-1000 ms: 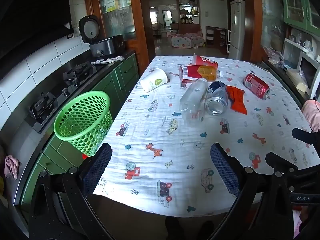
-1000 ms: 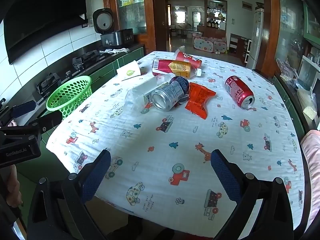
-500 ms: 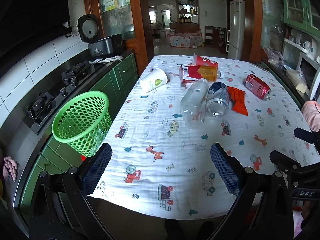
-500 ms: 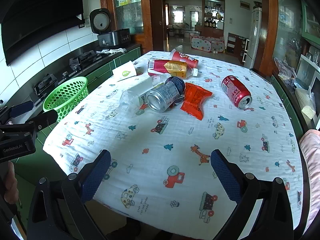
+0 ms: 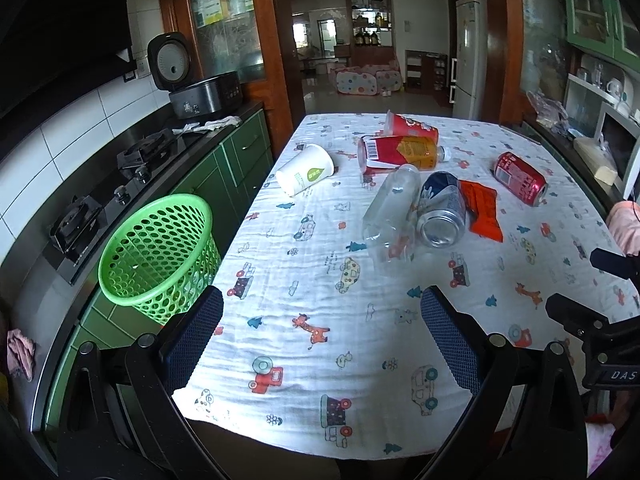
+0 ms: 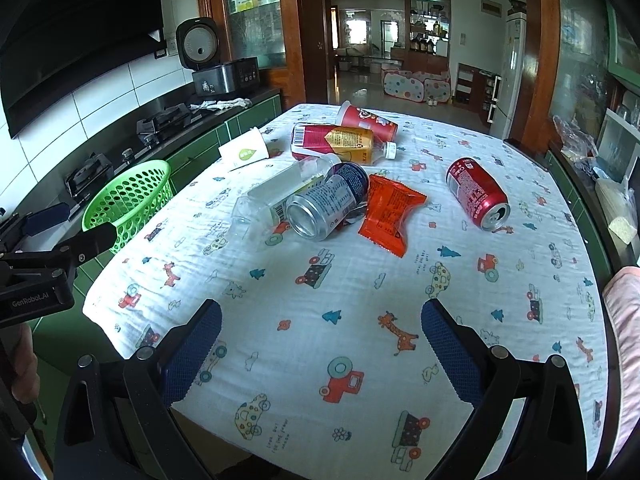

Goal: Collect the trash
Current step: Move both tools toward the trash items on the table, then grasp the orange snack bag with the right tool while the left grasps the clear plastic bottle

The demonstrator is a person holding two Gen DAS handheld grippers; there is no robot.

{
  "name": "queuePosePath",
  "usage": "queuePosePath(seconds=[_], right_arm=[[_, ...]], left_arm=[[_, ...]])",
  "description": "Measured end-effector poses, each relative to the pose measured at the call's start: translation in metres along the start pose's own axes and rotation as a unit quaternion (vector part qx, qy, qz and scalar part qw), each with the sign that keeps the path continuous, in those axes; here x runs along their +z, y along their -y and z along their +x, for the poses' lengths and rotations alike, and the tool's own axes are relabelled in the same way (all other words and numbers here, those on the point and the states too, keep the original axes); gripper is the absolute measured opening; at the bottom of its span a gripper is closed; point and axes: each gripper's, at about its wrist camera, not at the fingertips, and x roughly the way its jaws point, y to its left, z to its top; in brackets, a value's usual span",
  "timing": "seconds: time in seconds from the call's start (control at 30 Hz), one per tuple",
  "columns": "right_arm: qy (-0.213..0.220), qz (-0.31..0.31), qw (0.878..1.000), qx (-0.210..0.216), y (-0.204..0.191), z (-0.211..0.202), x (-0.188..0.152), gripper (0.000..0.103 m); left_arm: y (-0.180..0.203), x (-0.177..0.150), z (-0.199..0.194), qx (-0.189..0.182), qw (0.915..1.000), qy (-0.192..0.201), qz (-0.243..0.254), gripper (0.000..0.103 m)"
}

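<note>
Trash lies on the table's far half: a clear plastic bottle (image 5: 390,210) (image 6: 276,196), a silver-blue can (image 5: 442,210) (image 6: 326,202), an orange wrapper (image 5: 482,210) (image 6: 390,212), a red can (image 5: 520,178) (image 6: 476,194), a red-yellow bottle (image 5: 400,152) (image 6: 336,144), a red cup (image 5: 410,124) (image 6: 366,118) and a white paper cup (image 5: 306,174) (image 6: 246,152). A green mesh basket (image 5: 158,246) (image 6: 130,200) stands left of the table. My left gripper (image 5: 320,332) and right gripper (image 6: 320,340) are open and empty above the near edge.
The table has a white cartoon-print cloth (image 5: 320,288) (image 6: 360,300). A dark counter with a gas stove (image 5: 100,200) and a rice cooker (image 5: 192,80) runs along the left. A shelf and cabinets (image 5: 592,140) line the right side.
Both grippers have moved forward toward the trash; the table and items look slightly nearer. Both stay open and empty.
</note>
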Motion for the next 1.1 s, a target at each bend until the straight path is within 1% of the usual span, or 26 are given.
queuePosePath(seconds=[0.17, 0.3, 0.4, 0.47, 0.53, 0.6, 0.63, 0.67, 0.73, 0.83, 0.93, 1.1], right_arm=[[-0.003, -0.005, 1.0, -0.004, 0.005, 0.008, 0.01, 0.097], [-0.007, -0.002, 1.0, -0.01, 0.014, 0.019, 0.022, 0.096], [-0.012, 0.007, 1.0, -0.012, 0.027, 0.031, 0.033, 0.096], [-0.016, 0.013, 1.0, -0.016, 0.036, 0.039, 0.042, 0.095], [-0.022, 0.022, 0.999, -0.016, 0.046, 0.05, 0.05, 0.095], [-0.03, 0.033, 0.999, -0.019, 0.058, 0.064, 0.059, 0.089], [-0.033, 0.037, 0.999, -0.02, 0.063, 0.07, 0.063, 0.081], [-0.04, 0.044, 0.998, -0.02, 0.069, 0.079, 0.068, 0.08], [-0.049, 0.056, 0.997, -0.018, 0.078, 0.094, 0.074, 0.079], [-0.068, 0.074, 0.995, -0.015, 0.091, 0.121, 0.081, 0.073], [-0.085, 0.093, 0.992, 0.0, 0.098, 0.143, 0.084, 0.071], [-0.103, 0.1, 0.99, 0.011, 0.102, 0.165, 0.085, 0.069]], left_arm=[[0.002, 0.008, 0.009, -0.002, 1.0, 0.003, 0.008, 0.098], [0.0, 0.018, 0.021, -0.012, 0.9999, -0.001, 0.008, 0.097], [0.001, 0.025, 0.033, -0.026, 0.9996, -0.01, 0.007, 0.09], [0.002, 0.032, 0.043, -0.039, 0.9991, -0.016, 0.004, 0.088], [0.005, 0.039, 0.053, -0.051, 0.9985, -0.021, 0.007, 0.084], [0.01, 0.048, 0.065, -0.061, 0.9977, -0.024, 0.017, 0.082], [0.013, 0.052, 0.071, -0.065, 0.9973, -0.026, 0.021, 0.081], [0.015, 0.056, 0.078, -0.069, 0.9969, -0.028, 0.025, 0.08], [0.02, 0.066, 0.094, -0.081, 0.9955, -0.038, 0.031, 0.074], [0.03, 0.079, 0.12, -0.097, 0.9931, -0.054, 0.041, 0.068], [0.04, 0.087, 0.142, -0.109, 0.9902, -0.069, 0.054, 0.066], [0.051, 0.093, 0.172, -0.13, 0.985, -0.095, 0.063, 0.066]])
